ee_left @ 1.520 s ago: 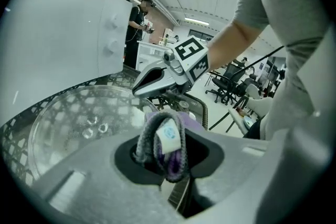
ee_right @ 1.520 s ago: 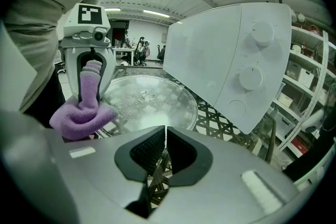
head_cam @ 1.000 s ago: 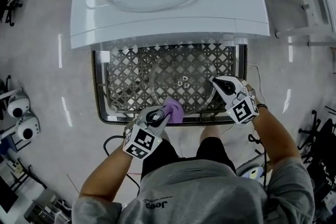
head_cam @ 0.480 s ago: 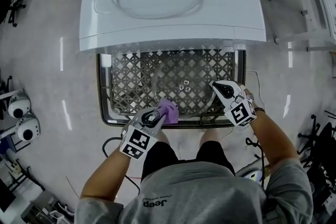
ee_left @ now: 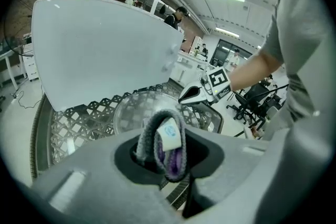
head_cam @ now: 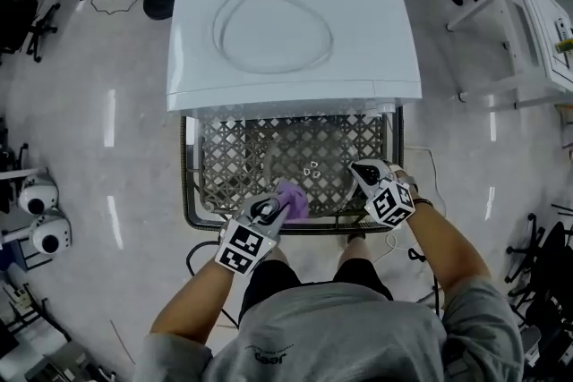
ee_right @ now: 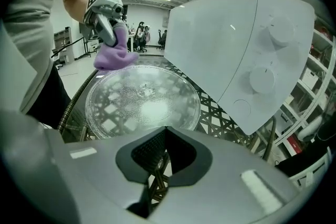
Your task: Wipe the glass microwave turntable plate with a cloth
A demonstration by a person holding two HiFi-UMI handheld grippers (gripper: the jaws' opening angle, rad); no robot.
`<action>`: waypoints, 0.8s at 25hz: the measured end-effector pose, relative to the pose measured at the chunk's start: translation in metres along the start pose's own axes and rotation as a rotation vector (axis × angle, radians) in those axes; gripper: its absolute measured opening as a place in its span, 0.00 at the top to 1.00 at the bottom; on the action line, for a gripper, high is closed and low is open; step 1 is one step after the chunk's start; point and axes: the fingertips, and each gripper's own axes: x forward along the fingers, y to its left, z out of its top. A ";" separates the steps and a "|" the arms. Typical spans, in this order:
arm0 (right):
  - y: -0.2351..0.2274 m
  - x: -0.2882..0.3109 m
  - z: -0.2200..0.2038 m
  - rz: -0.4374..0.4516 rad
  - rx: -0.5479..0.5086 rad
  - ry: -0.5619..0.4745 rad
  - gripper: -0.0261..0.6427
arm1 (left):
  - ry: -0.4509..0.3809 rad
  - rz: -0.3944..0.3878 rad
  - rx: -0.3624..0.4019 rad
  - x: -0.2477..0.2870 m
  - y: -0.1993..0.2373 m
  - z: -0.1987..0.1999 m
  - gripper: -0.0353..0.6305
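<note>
The boxy white microwave (head_cam: 295,31), smooth plastic with two round knobs on its face, stands at the back of a dark metal lattice table (head_cam: 224,161) with open diamond-shaped gaps. On that lattice, just in front of the microwave, the round clear glass turntable plate (ee_right: 142,105) lies flat; its surface looks pebbled and glossy, with small raised lugs near the middle. I judge it heavy, stiff, slippery and breakable, and likely to skate on the metal, so it is best steadied at the thick outer rim while the flat face is rubbed. The small purple fleecy cloth (ee_left: 167,141), soft and light with a white label, is bunched and hangs over the plate's near edge. The left gripper (head_cam: 269,210) has its jaws clamped on a fold of that cloth. The right gripper (ee_right: 166,131) has its jaws brought together, tips at the plate's rim, with no glass seen between them
</note>
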 end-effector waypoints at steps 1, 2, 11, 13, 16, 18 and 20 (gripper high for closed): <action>0.001 0.001 0.000 0.004 -0.002 0.012 0.95 | -0.010 0.004 -0.005 -0.003 -0.001 0.007 0.82; 0.003 0.001 0.000 0.009 -0.001 0.021 0.95 | -0.015 0.009 -0.010 -0.008 -0.001 0.012 0.82; -0.011 -0.028 0.059 -0.020 0.015 -0.027 0.95 | -0.141 0.098 -0.053 -0.055 0.011 0.080 0.82; -0.013 -0.049 0.080 -0.031 0.026 -0.059 0.95 | -0.169 0.114 -0.062 -0.072 0.010 0.094 0.82; -0.023 -0.082 0.107 -0.057 0.038 -0.102 0.95 | -0.223 0.134 -0.067 -0.096 0.010 0.118 0.82; -0.037 -0.102 0.124 -0.083 0.040 -0.133 0.95 | -0.274 0.148 -0.062 -0.110 0.015 0.137 0.82; -0.049 -0.125 0.141 -0.110 0.053 -0.171 0.95 | -0.325 0.159 -0.062 -0.126 0.018 0.154 0.82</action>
